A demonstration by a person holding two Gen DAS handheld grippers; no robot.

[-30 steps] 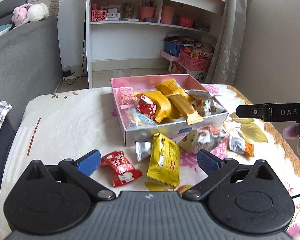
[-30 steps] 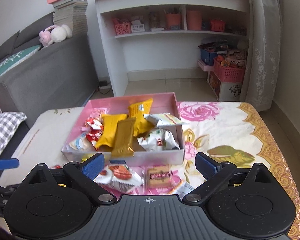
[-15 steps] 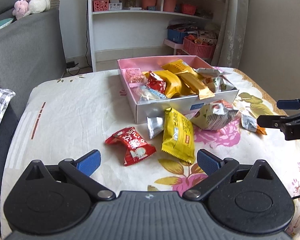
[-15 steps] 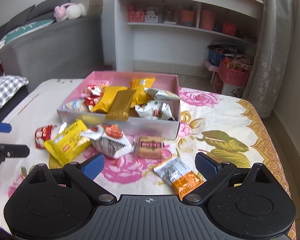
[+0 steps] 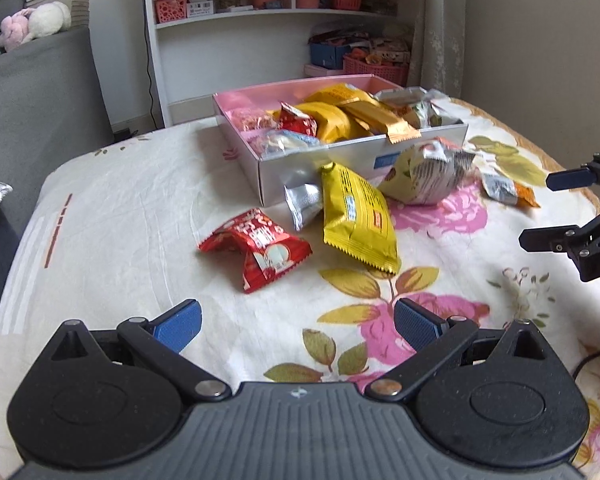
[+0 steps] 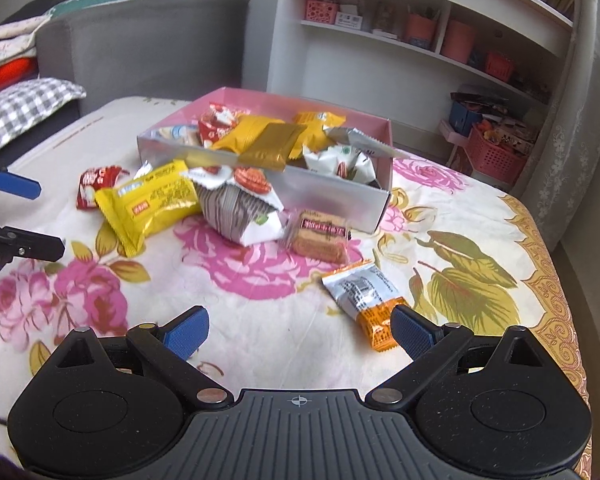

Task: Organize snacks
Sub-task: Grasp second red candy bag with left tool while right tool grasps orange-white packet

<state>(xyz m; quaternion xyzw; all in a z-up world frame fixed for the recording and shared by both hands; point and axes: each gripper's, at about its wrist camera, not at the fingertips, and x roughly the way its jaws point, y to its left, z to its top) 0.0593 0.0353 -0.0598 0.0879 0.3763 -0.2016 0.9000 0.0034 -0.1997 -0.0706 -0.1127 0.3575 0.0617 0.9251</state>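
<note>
A pink-lined box (image 5: pixel 236 102) (image 6: pixel 384 128) full of snack packets stands on the floral cloth. In front of it lie a red packet (image 5: pixel 256 246) (image 6: pixel 96 182), a yellow packet (image 5: pixel 356 220) (image 6: pixel 152 204), a small silver packet (image 5: pixel 302 202), a striped white bag (image 5: pixel 424 174) (image 6: pixel 238 210), a brown biscuit pack (image 6: pixel 320 234) and an orange-and-silver packet (image 5: pixel 508 192) (image 6: pixel 366 298). My left gripper (image 5: pixel 296 322) is open, just short of the red packet. My right gripper (image 6: pixel 300 330) is open, its right finger beside the orange-and-silver packet. Neither holds anything.
A grey sofa (image 5: pixel 32 92) with a checked cushion (image 6: pixel 24 108) stands at the left. Behind the table are a white bookshelf (image 5: pixel 260 20) (image 6: pixel 420 44), pink baskets (image 6: pixel 496 156) on the floor, and a curtain (image 6: pixel 572 140). The table's right edge (image 6: pixel 556 280) is close.
Both grippers have drawn back from the box and dropped lower, so the loose packets in front of it have come into fuller view. Both stay open and empty.
</note>
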